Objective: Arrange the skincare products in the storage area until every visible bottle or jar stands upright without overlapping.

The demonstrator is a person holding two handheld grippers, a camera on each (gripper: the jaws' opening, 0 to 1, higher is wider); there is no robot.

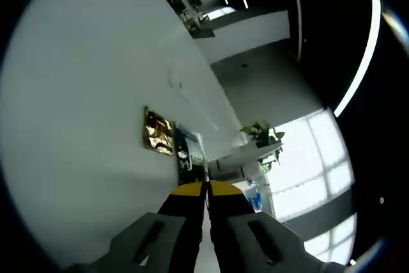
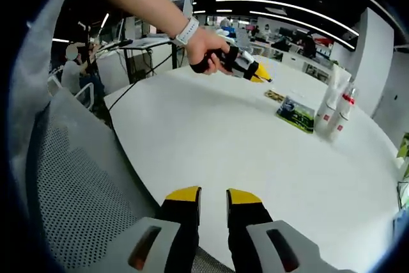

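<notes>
yellow-tipped black claw [image 2: 213, 197], white wristwatch [image 2: 186, 31]

Ceiling light strips [image 2: 281, 6] above the white surface [image 2: 243, 151] light it evenly with faint shadows. Beyond that surface [image 1: 83, 94] a window [image 1: 313, 164] is blown out, and fisheye bending curves both views' edges.

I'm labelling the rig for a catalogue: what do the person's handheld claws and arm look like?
Each claw has grey moulded jaw bodies running into black fingers with yellow tips: the left claw and the right claw. The person's hand grips a black handle, with a white wristband on the bare forearm.
</notes>
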